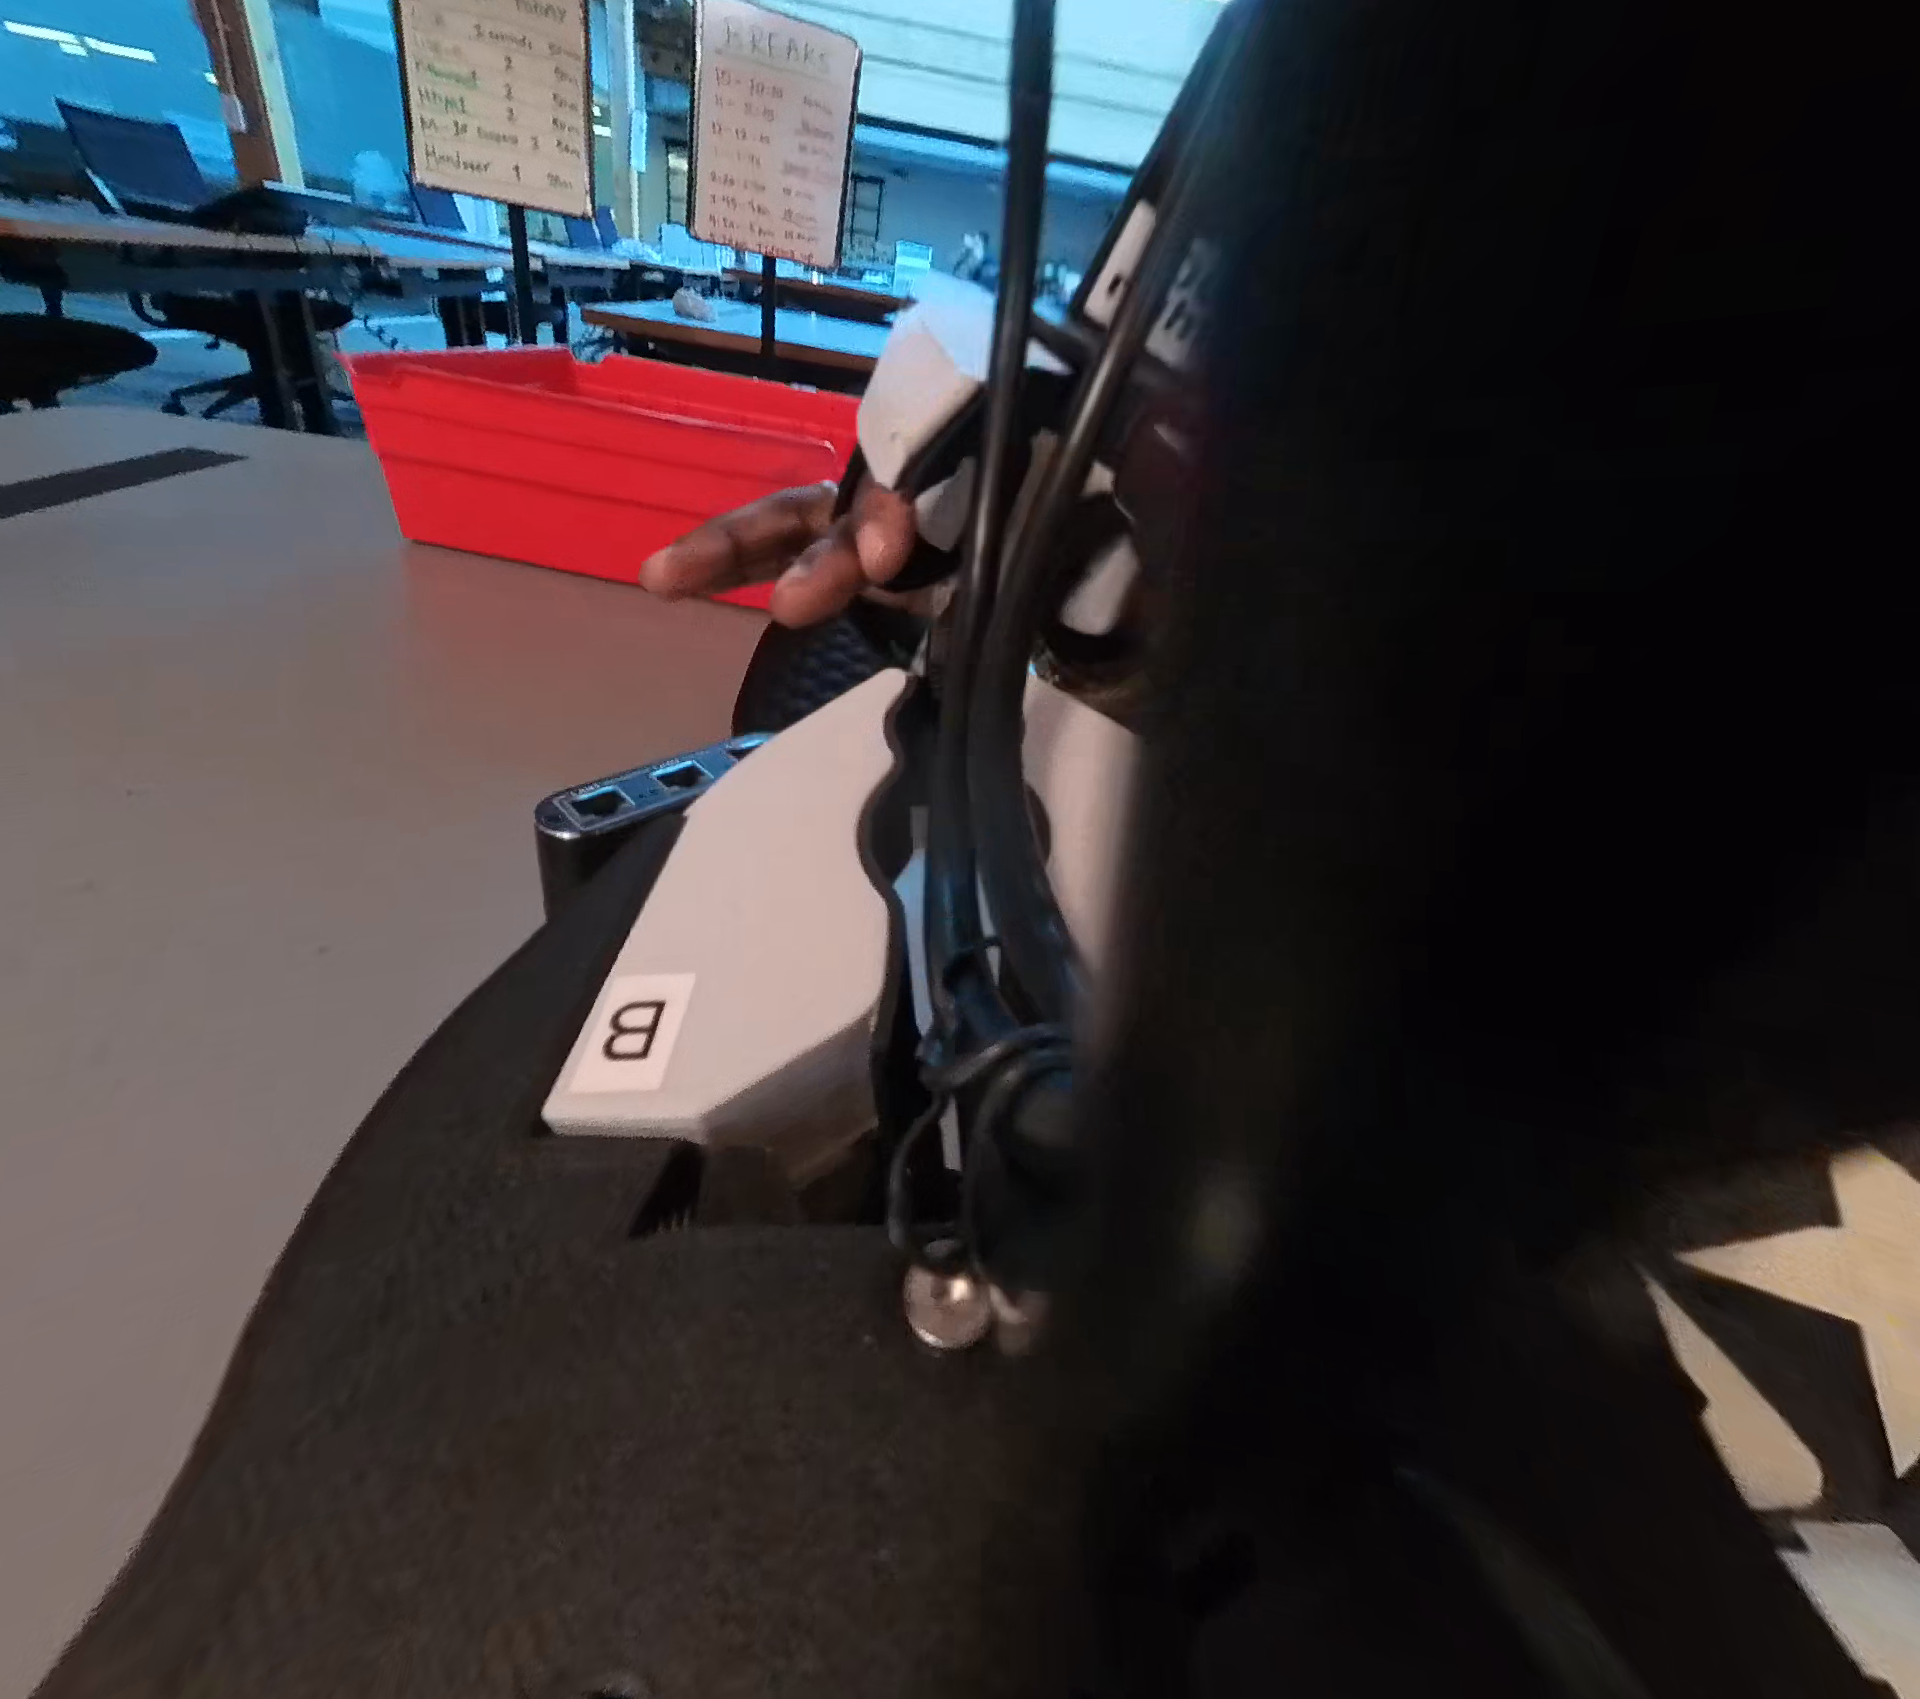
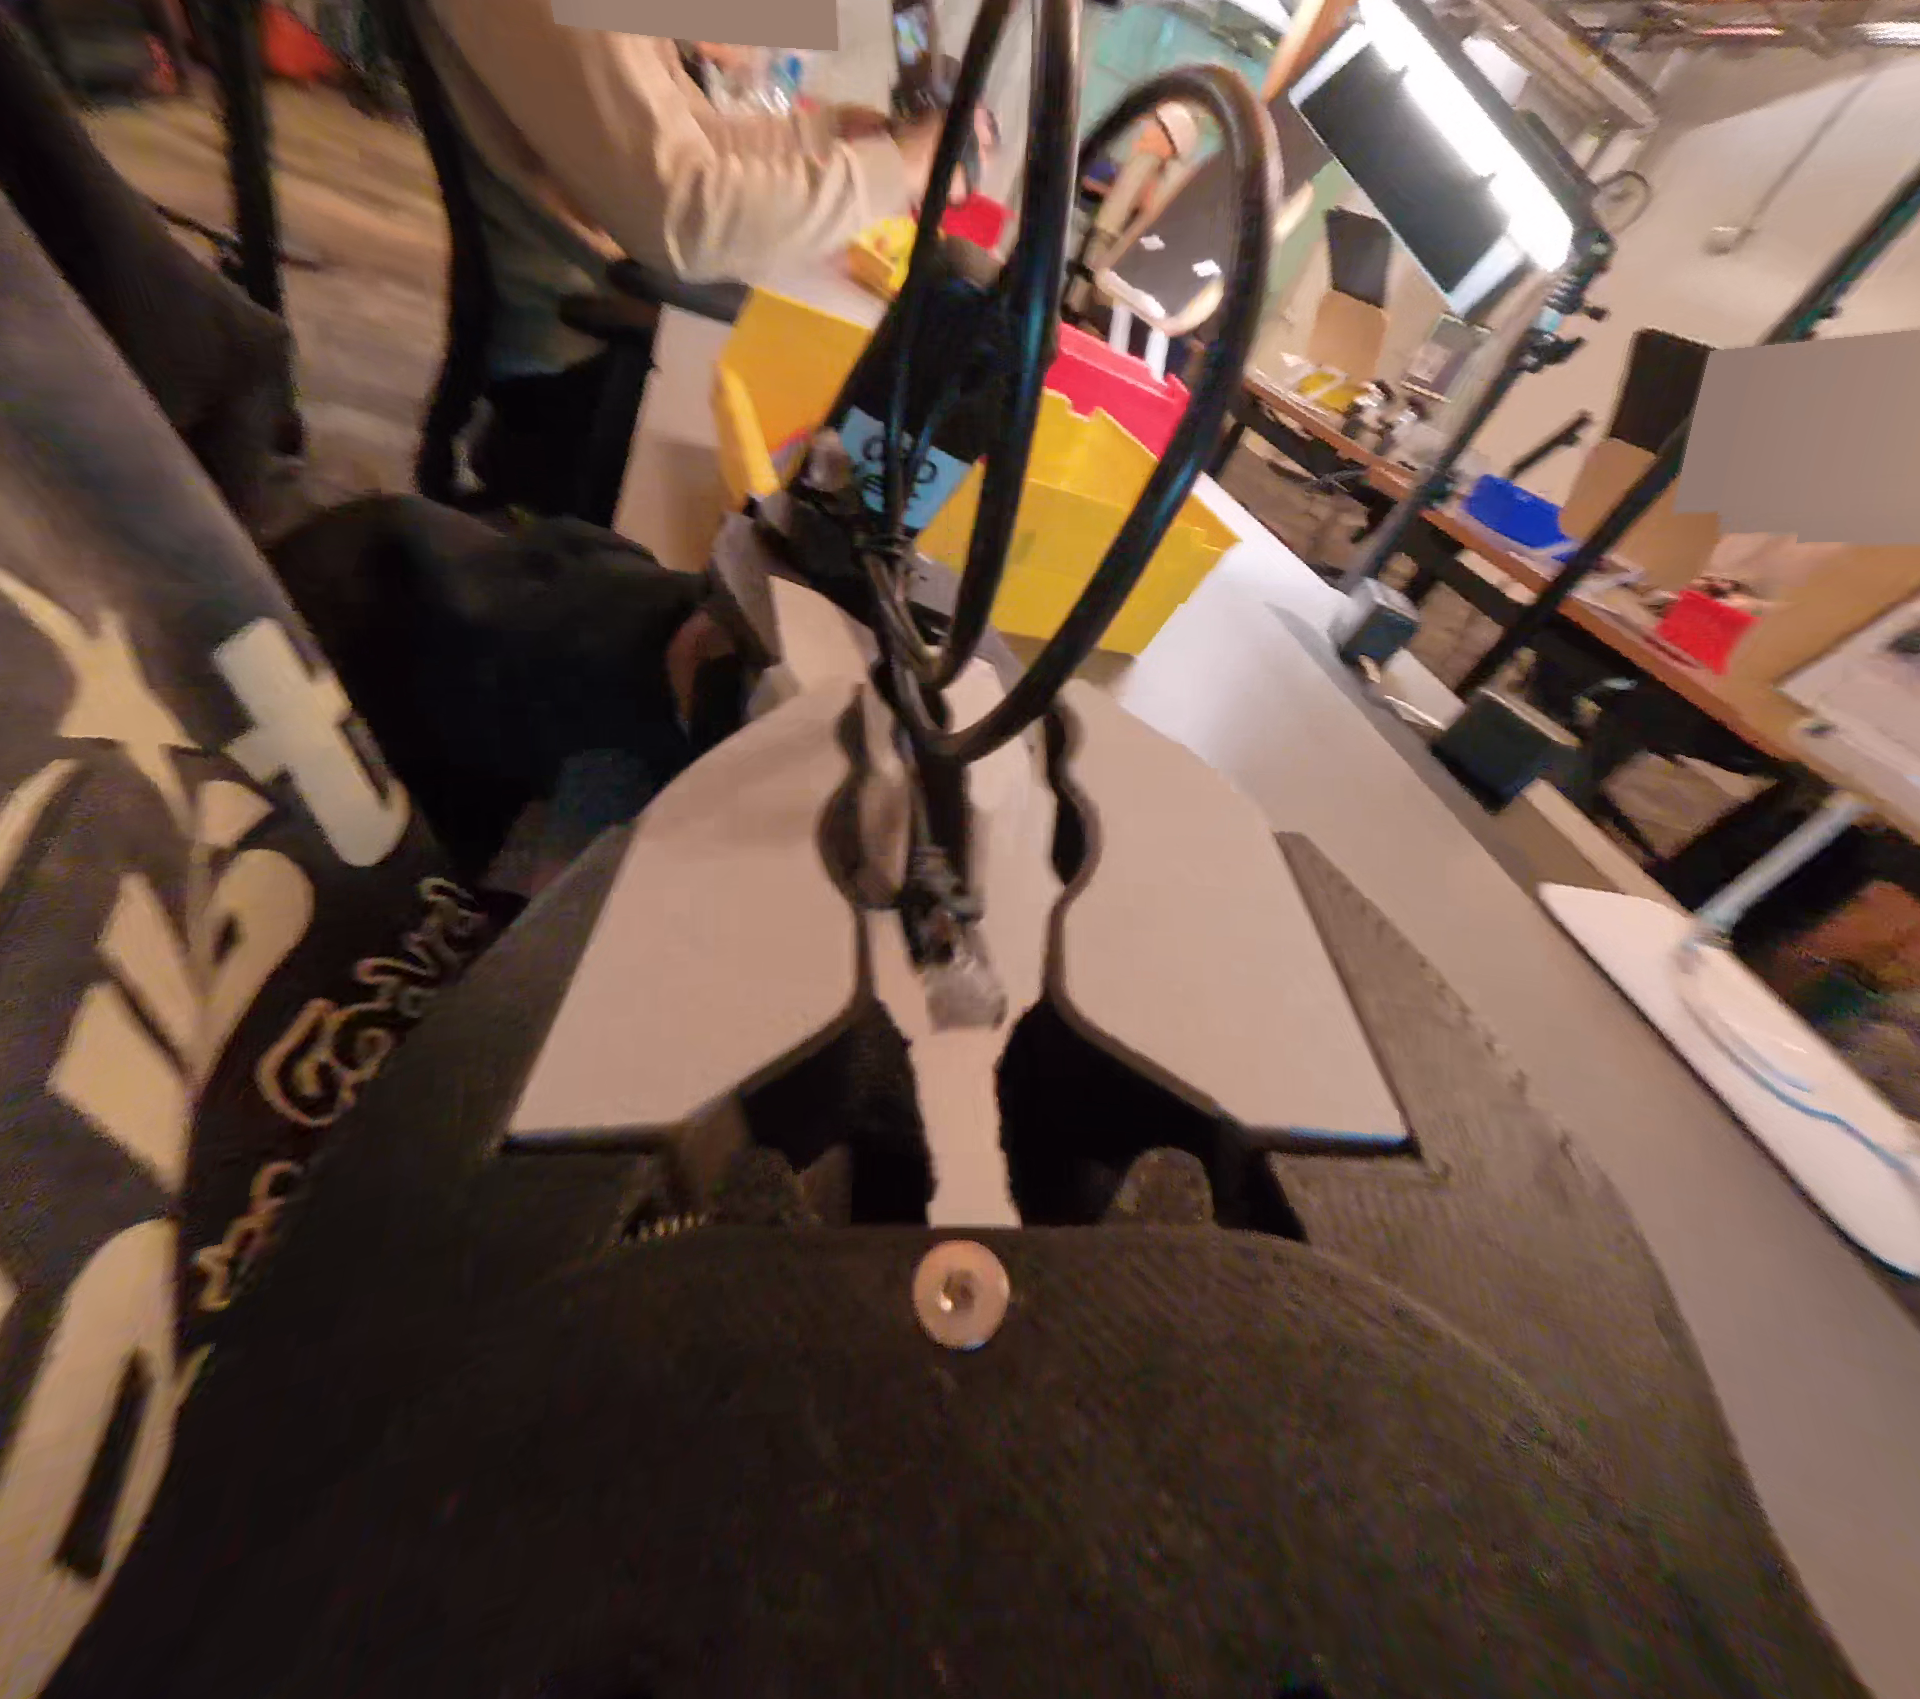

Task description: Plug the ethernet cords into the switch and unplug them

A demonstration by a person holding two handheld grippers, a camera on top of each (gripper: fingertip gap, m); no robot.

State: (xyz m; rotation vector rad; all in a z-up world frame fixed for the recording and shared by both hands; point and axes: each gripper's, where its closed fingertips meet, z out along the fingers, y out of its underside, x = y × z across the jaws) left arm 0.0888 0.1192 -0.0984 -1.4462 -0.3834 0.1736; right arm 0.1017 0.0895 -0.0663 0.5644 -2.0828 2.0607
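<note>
Grey table (image 2: 1299,662); cord (image 2: 940,828) between right hand-held gripper (image 2: 961,740) fingers

Red bin (image 1: 613,454), yellow bins (image 2: 1081,527), whiteboards (image 1: 499,65).

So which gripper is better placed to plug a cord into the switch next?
Probably the left gripper: it pinches the black cord, and the switch with open ports lies just beyond its fingertips. The right gripper also holds a cord, but its view shows no switch.

Two close wrist views, shared black cord (image 1: 987,818) between claws
</note>
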